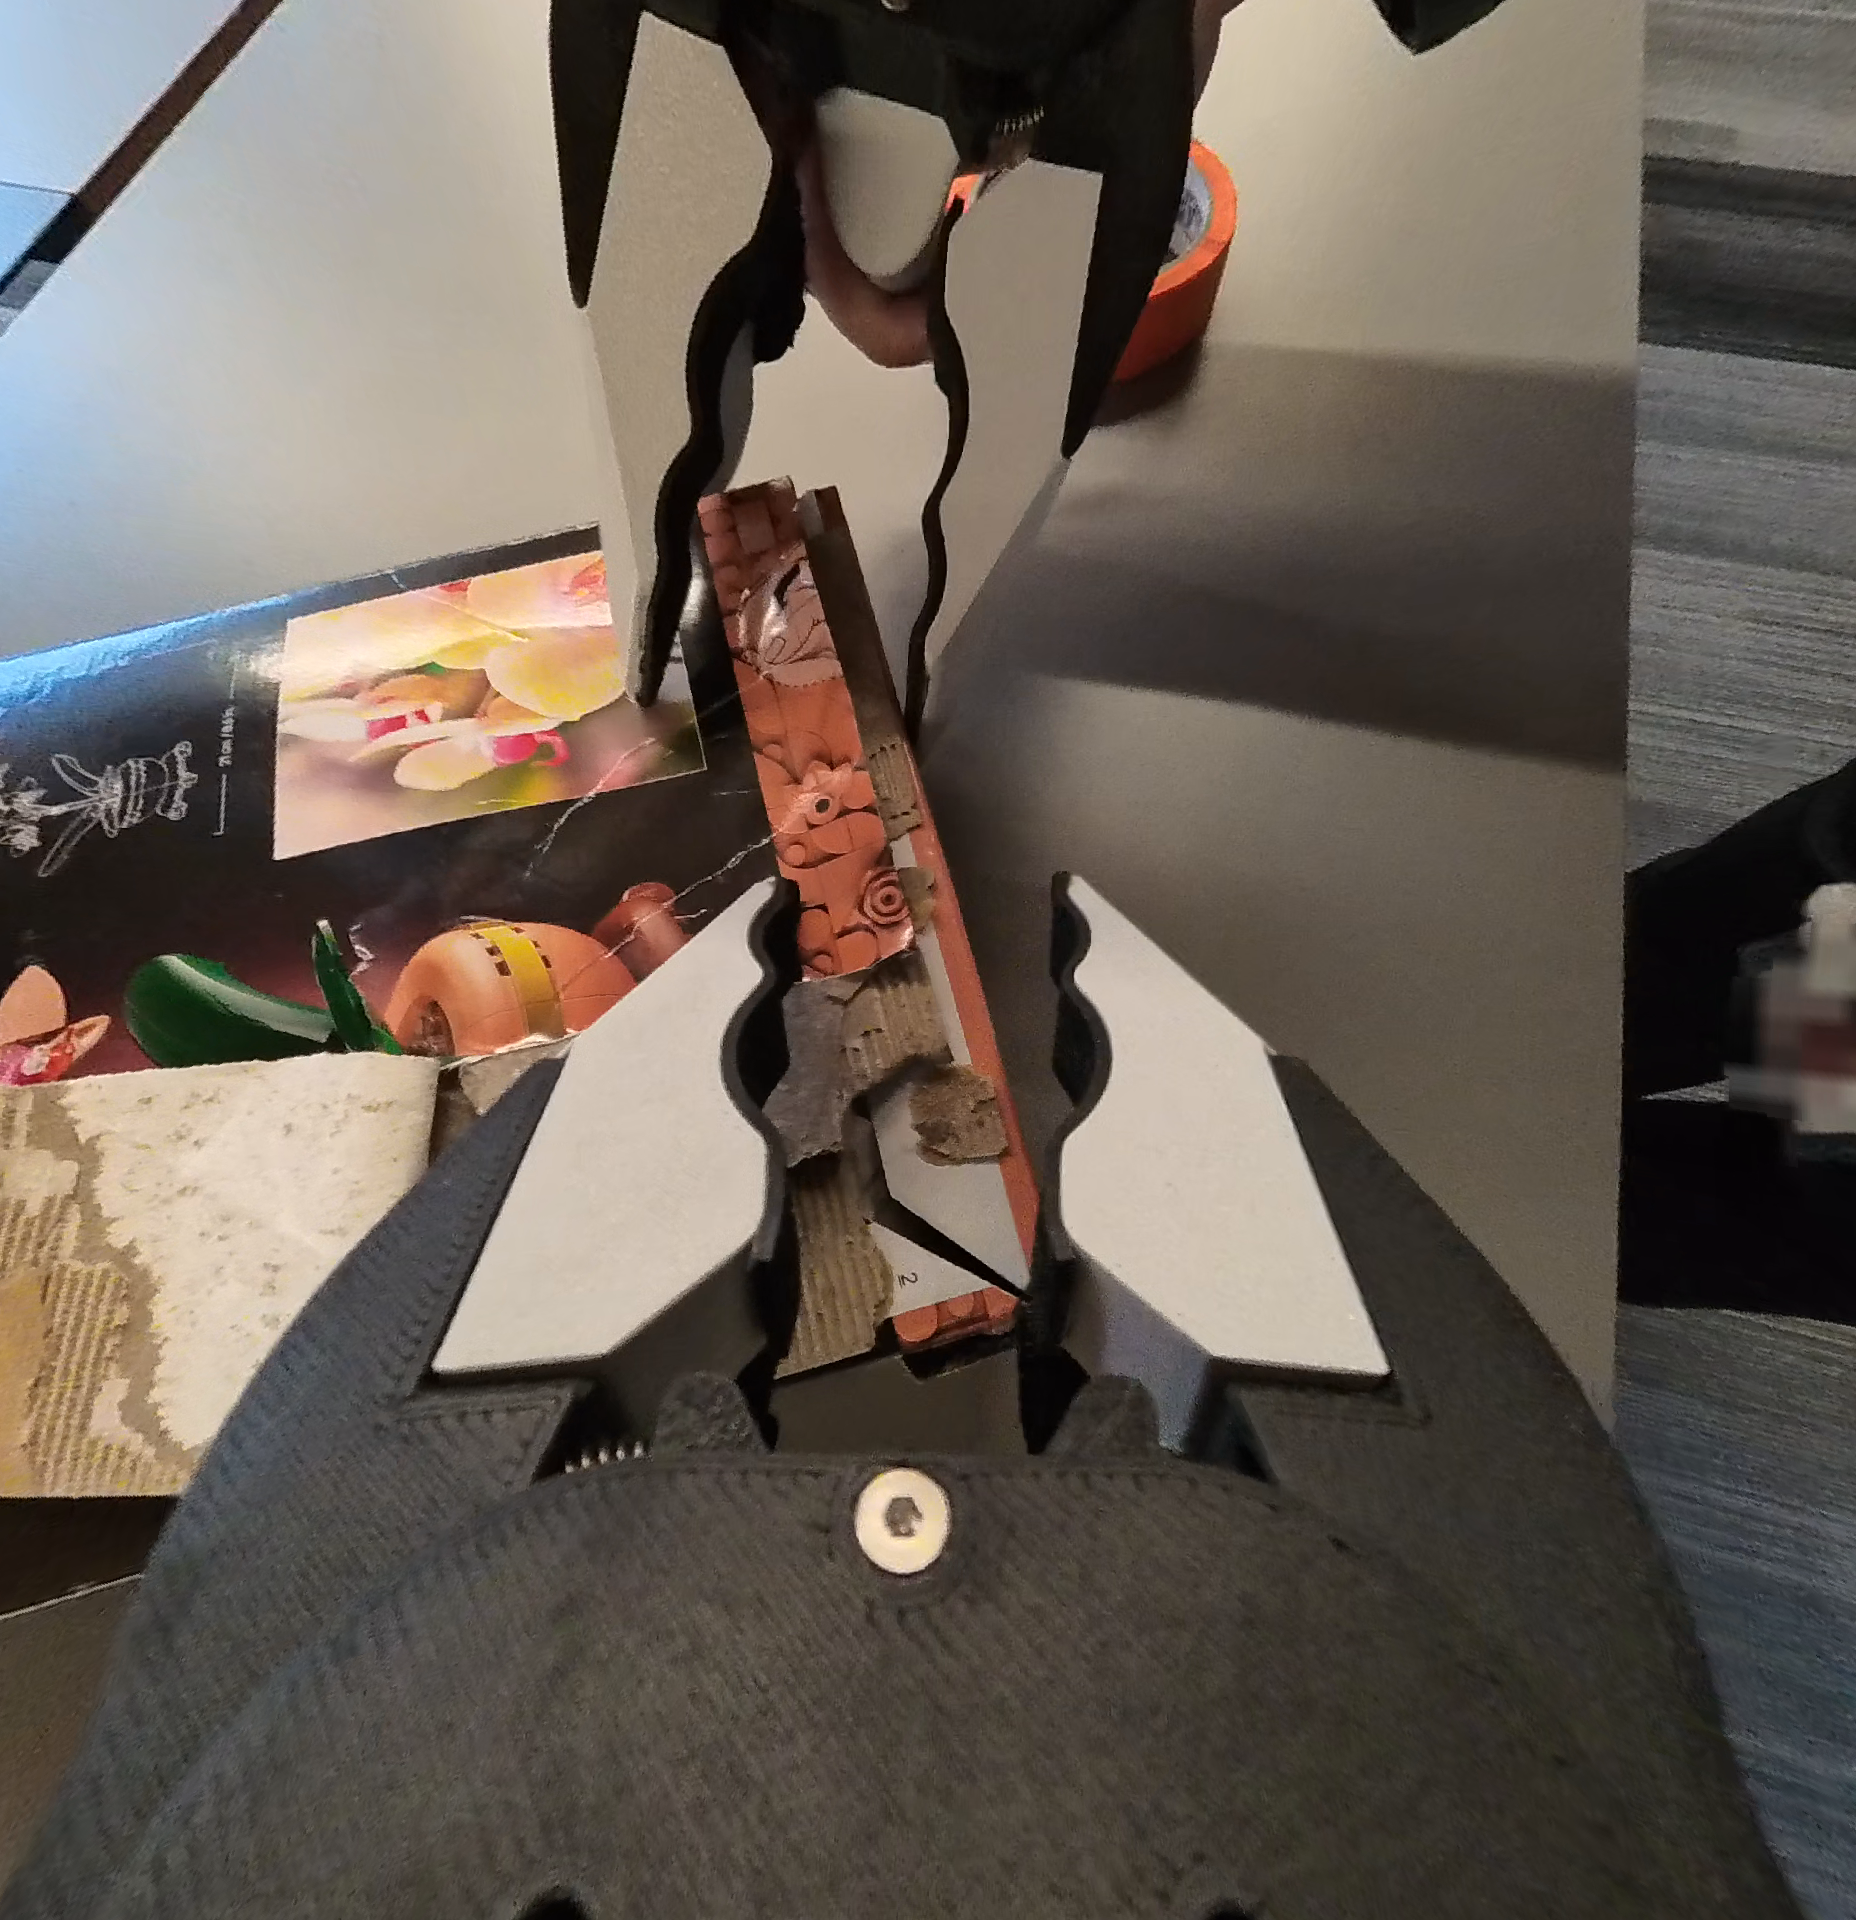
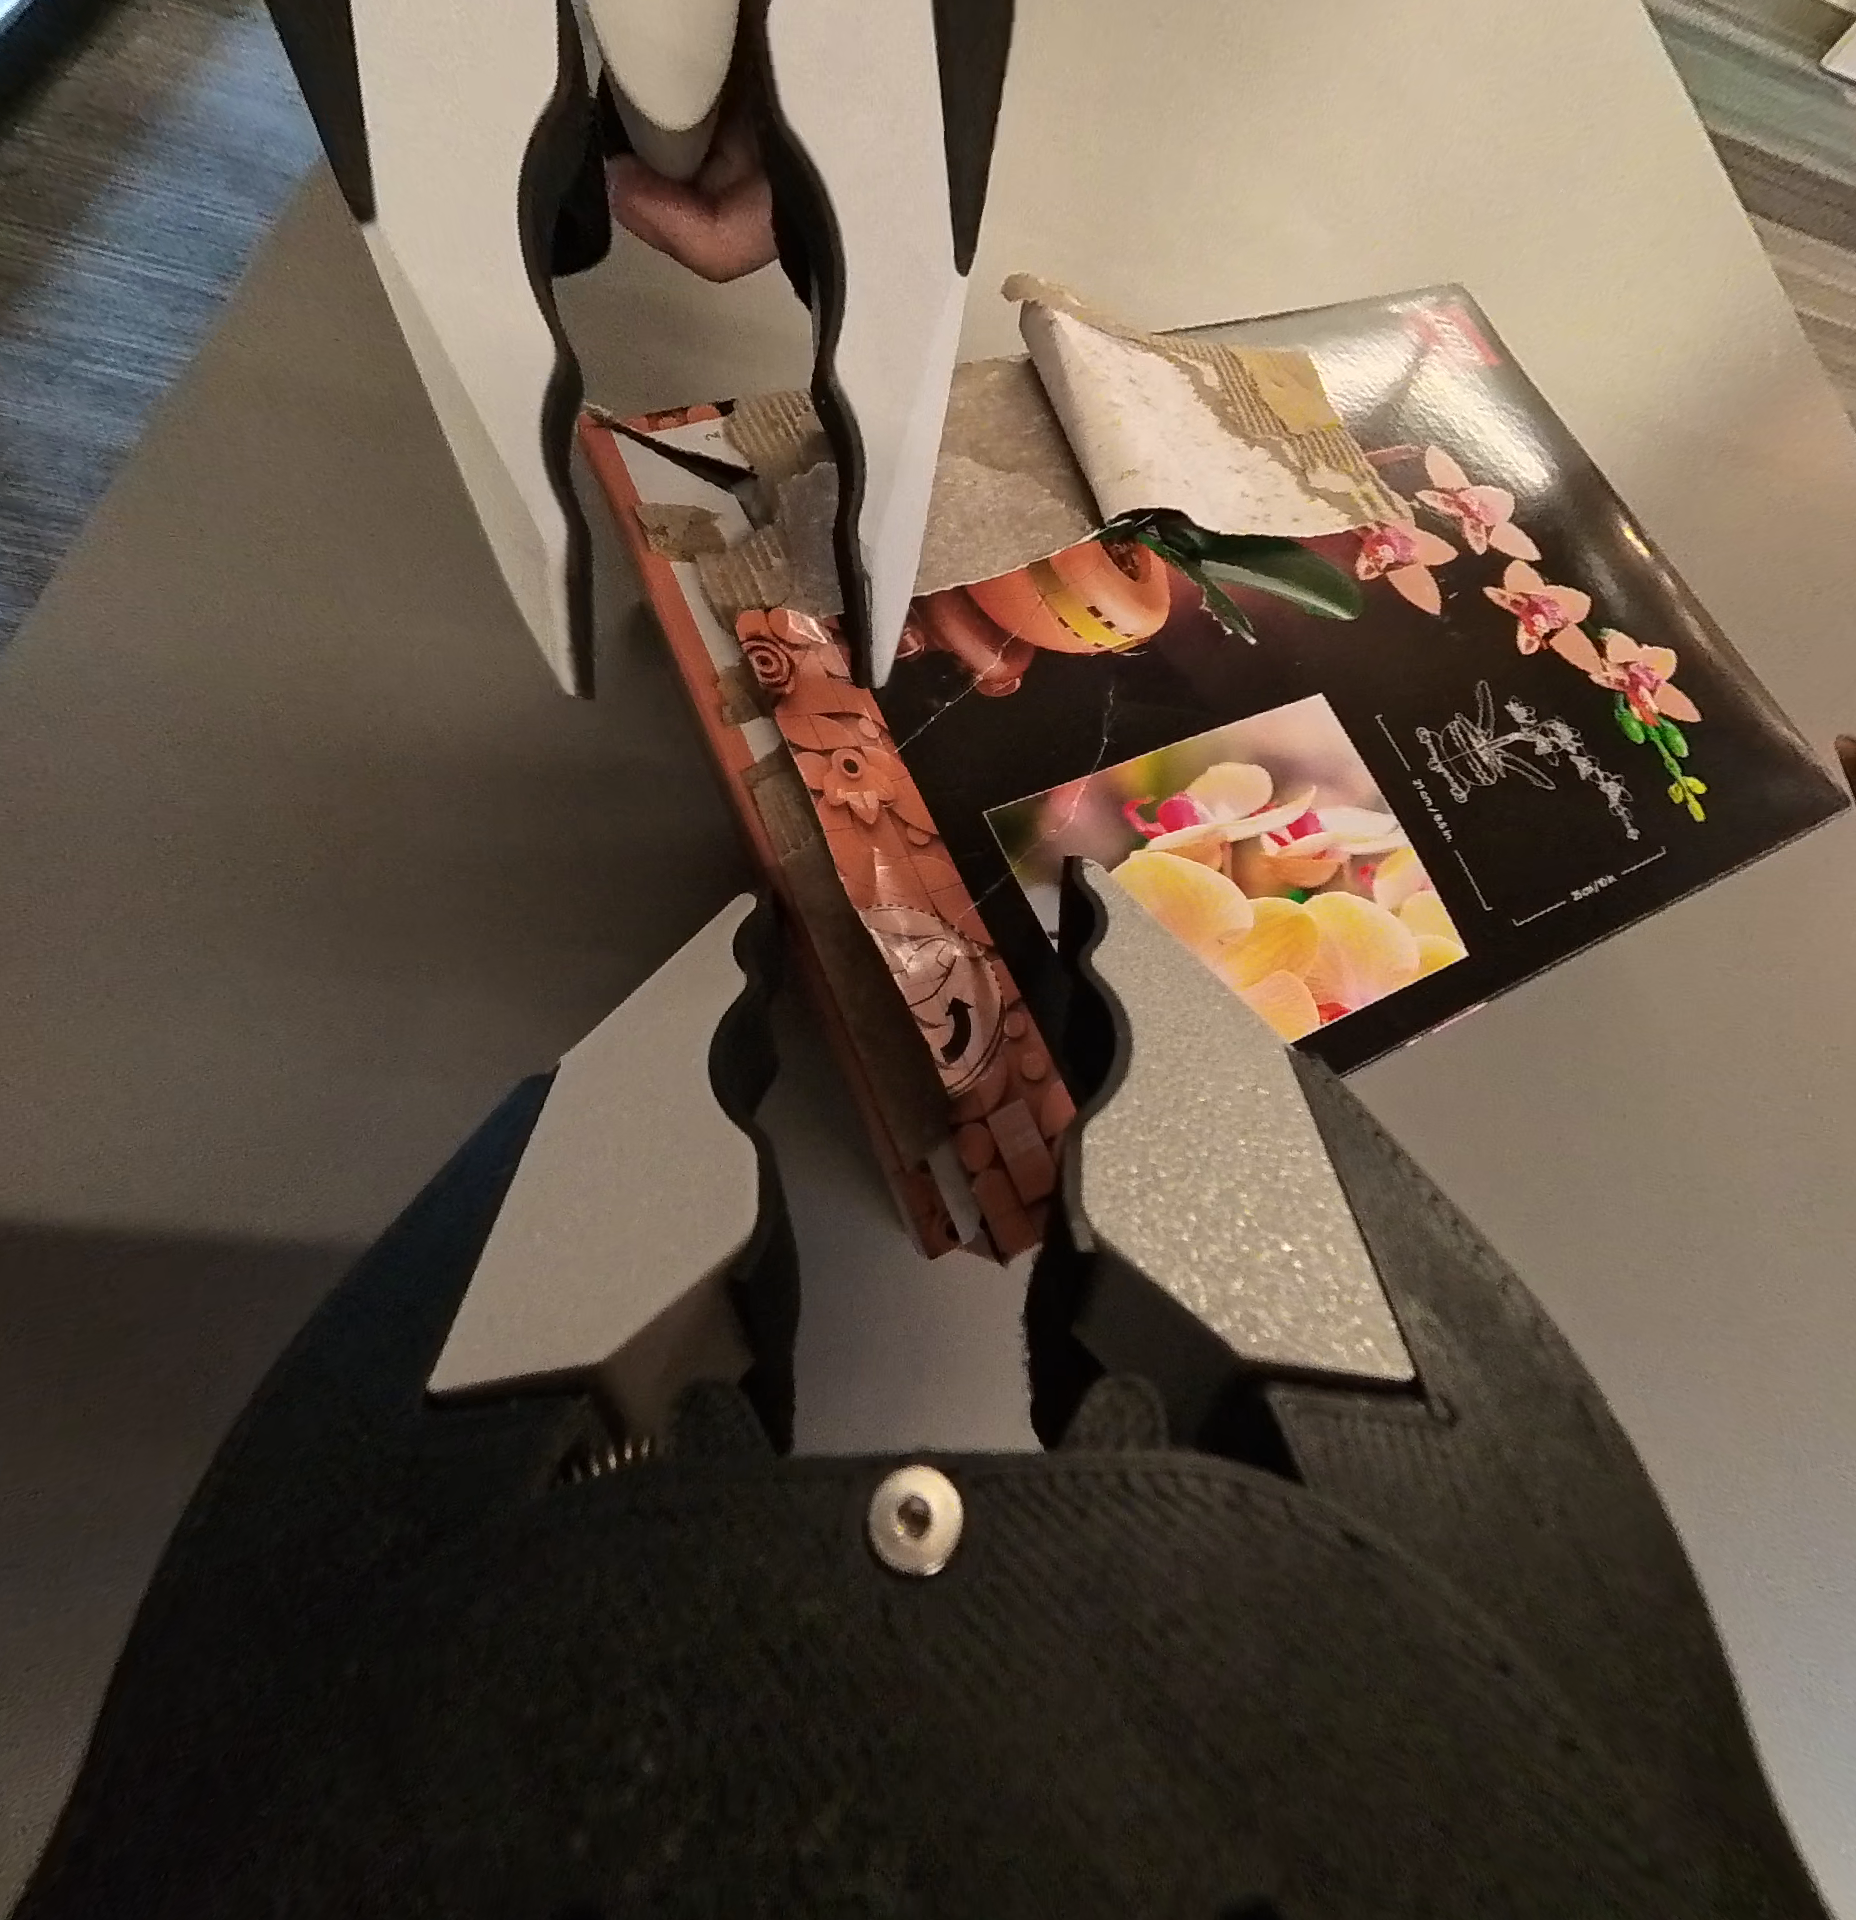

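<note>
Your left gripper [image 1: 919, 904] and right gripper [image 2: 908, 914] face each other from opposite ends of the terracotta-printed side flap [image 2: 872, 831] of a flattened black cardboard box with orchid pictures [image 2: 1267, 748], lying on the grey table [image 2: 280, 831]. Both jaws stand open, straddling that upright flap. It looks light, thin and already torn, so pinch the intact printed stretch, not the frayed patches
</note>
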